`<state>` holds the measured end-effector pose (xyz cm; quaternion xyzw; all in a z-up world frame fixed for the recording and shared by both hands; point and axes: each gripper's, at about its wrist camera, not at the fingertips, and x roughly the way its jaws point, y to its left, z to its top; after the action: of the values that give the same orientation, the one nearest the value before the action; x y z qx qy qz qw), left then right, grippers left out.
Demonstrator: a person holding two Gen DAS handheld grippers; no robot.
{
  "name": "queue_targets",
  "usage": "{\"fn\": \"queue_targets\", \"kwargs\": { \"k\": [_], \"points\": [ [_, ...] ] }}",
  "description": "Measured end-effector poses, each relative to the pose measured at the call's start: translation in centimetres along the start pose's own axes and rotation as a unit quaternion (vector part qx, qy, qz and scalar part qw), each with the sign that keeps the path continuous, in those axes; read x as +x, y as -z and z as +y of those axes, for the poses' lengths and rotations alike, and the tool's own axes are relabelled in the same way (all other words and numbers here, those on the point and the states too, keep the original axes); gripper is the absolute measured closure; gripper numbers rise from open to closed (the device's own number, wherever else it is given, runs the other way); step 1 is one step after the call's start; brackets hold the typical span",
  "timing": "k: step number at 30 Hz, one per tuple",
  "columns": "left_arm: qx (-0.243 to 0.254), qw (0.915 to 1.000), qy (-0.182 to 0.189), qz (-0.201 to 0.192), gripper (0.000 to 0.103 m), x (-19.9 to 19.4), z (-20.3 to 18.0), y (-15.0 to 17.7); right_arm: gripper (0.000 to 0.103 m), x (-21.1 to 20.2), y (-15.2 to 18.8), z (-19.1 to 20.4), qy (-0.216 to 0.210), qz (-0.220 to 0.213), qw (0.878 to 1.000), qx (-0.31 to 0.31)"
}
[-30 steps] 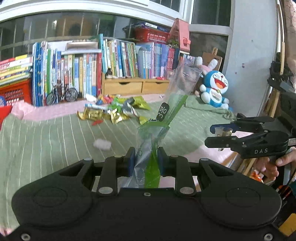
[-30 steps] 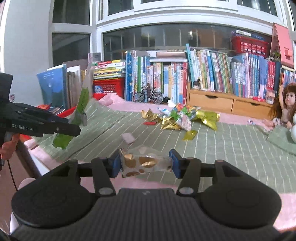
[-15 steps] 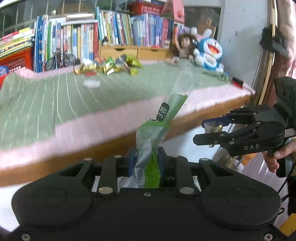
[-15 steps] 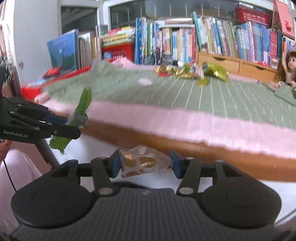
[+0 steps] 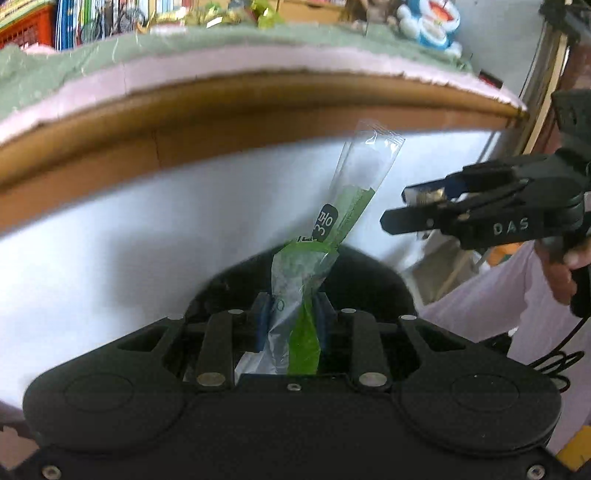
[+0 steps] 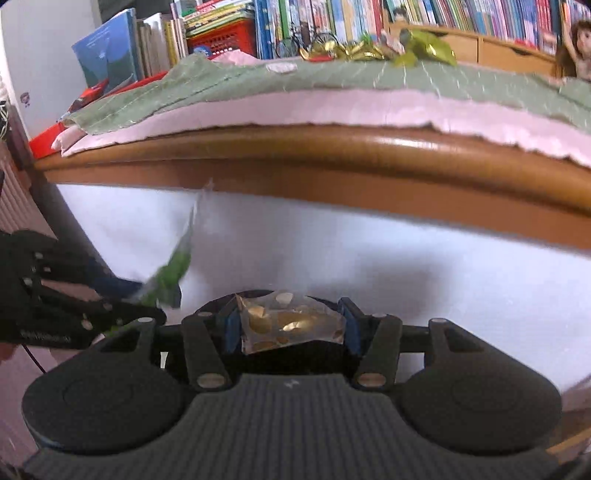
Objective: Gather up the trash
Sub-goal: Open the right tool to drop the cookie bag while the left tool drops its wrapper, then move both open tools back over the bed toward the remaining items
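My left gripper (image 5: 293,317) is shut on a long clear wrapper with green print (image 5: 334,221), which stands up from the pads. Just beyond it lies the dark round mouth of a black bin (image 5: 373,273). My right gripper (image 6: 291,326) is shut on a crumpled clear wrapper with gold spots (image 6: 291,323). In the left wrist view the right gripper (image 5: 397,206) hangs to the right, beside the bin. In the right wrist view the left gripper (image 6: 151,299) shows at the left with the green wrapper (image 6: 173,267). A pile of gold and green wrappers (image 6: 369,48) lies on the table.
The wooden table edge (image 6: 332,147) runs overhead, with a pink mat (image 6: 295,107) and green cloth (image 6: 332,77) on top and a white panel (image 5: 147,229) below. Books (image 6: 443,14), a red basket (image 6: 221,37) and a blue plush toy (image 5: 432,22) line the back. A hand (image 5: 561,266) holds the right gripper.
Both grippers have dropped from table height to below the table edge, close to the white panel. The black bin has come into view under them. Both wrappers stay gripped.
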<state>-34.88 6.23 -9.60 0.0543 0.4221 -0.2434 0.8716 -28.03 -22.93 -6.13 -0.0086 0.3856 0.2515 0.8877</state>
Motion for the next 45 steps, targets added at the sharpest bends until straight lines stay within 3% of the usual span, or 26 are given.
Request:
{"fn": "queue_targets", "kwargs": {
  "k": [4, 6, 8, 10, 25, 27, 29, 33, 45],
  "points": [
    [-0.010, 0.9998, -0.003, 0.015, 0.079, 1.2, 0.5, 0.1, 0.040, 1.0, 0.3, 0.3, 0.003, 0.013, 1.000, -0.007],
    [-0.014, 0.9998, -0.001, 0.015, 0.079, 1.3, 0.7, 0.0, 0.026, 1.2, 0.2, 0.4, 0.004, 0.017, 1.000, -0.012],
    [-0.017, 0.9997, -0.003, 0.014, 0.079, 1.4, 0.9, -0.1, 0.006, 1.4, 0.2, 0.6, 0.006, 0.015, 1.000, -0.017],
    [-0.022, 0.9996, -0.007, 0.016, 0.079, 1.4, 1.0, -0.3, 0.001, 1.4, 0.1, 0.7, 0.015, 0.011, 1.000, -0.022],
    [-0.012, 0.9996, -0.018, 0.019, 0.077, 2.0, 0.1, -1.0, 0.000, 0.2, -0.4, 1.0, 0.057, -0.007, 0.997, -0.050],
    [-0.009, 0.9995, -0.024, 0.018, 0.069, 2.1, 0.0, -1.0, 0.000, -0.1, -0.4, 1.1, 0.064, -0.012, 0.996, -0.058],
    [-0.009, 0.9995, -0.027, 0.015, 0.049, 2.1, -0.1, -1.1, 0.000, -0.3, -0.4, 1.2, 0.066, -0.015, 0.996, -0.061],
    [-0.021, 0.9991, -0.035, 0.010, 0.022, 2.1, 0.1, -1.2, 0.000, -0.6, -0.6, 1.1, 0.065, -0.017, 0.996, -0.057],
    [-0.008, 0.9998, -0.017, -0.004, 0.001, 0.2, -0.1, -2.6, 0.000, -2.3, -1.6, 1.2, 0.067, -0.022, 0.997, -0.040]
  ]
}}
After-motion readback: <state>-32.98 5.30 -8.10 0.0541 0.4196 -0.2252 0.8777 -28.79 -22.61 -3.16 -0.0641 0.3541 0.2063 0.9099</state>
